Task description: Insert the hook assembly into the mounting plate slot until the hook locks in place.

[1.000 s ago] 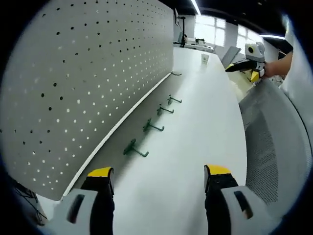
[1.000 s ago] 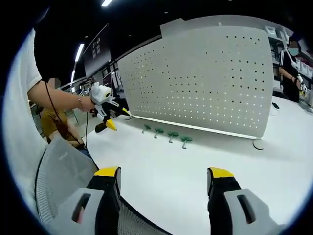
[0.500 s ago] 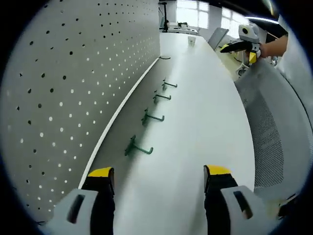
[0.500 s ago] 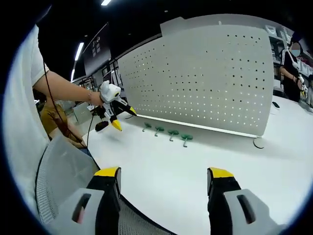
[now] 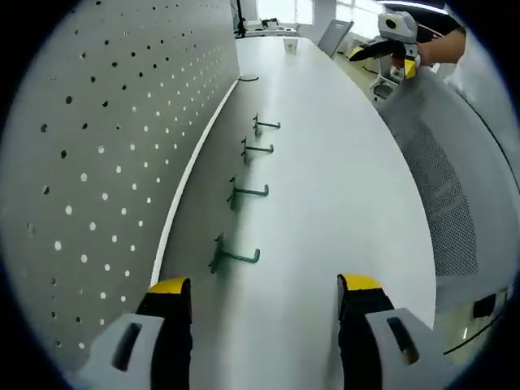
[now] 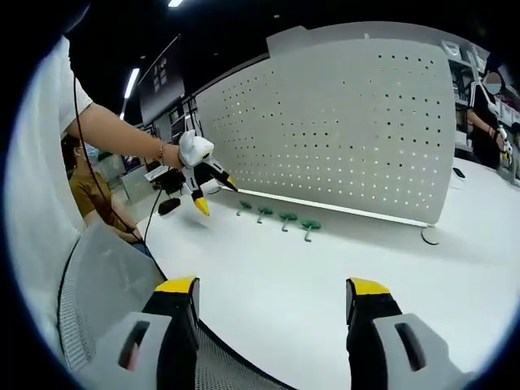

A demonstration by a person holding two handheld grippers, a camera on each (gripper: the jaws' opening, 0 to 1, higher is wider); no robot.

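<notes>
Left gripper, jaws wide and empty, has closed on nearest hook, lower centre; right gripper open, empty. Grasp next, likely.

In the right gripper view the four green hooks are too small to show their shape. The pegboard runs past the left gripper view's edge. A small cup-like thing at the far end of the table is too small to identify.
</notes>
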